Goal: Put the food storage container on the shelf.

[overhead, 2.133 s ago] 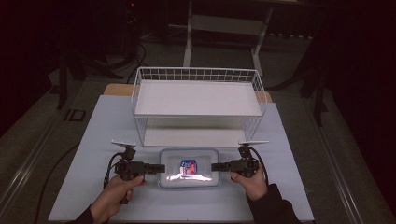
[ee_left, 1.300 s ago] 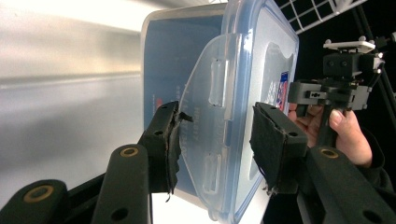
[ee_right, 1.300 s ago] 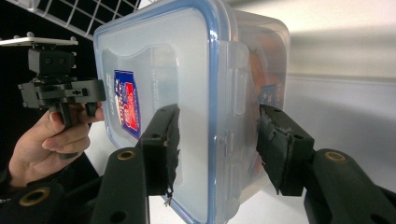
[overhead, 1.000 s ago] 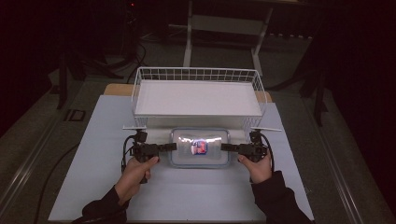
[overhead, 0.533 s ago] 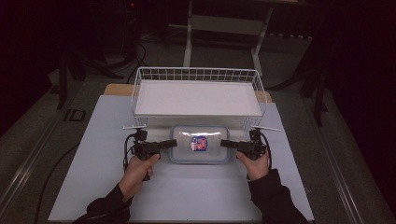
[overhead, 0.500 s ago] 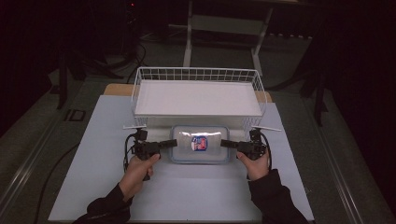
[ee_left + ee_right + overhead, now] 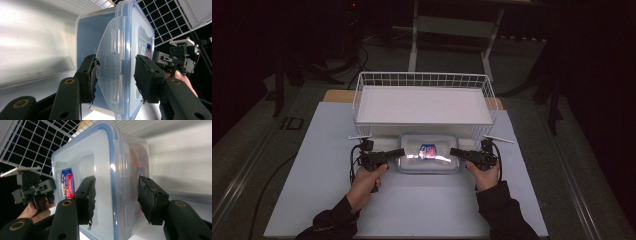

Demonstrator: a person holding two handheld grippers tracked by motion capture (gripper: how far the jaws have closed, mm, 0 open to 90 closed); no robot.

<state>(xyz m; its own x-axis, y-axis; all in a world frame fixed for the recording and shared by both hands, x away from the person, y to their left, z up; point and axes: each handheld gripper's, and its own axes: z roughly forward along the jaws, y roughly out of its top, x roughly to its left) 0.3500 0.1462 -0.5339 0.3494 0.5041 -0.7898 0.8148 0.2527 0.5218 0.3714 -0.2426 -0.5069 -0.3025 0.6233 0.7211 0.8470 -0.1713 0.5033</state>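
Two grippers had the lidded plastic container (image 7: 429, 153) pinched by its short ends, the left gripper (image 7: 395, 153) at nine o'clock and the right gripper (image 7: 458, 151) at three, each with jaws part-closed across lid and base. It sat at the front lip of the wire shelf rack (image 7: 423, 80), half under the shelf. I judged the risk was a skewed push: uneven hands could twist it, catch the lid latch (image 7: 115, 62), or knock it against the rack's wire.
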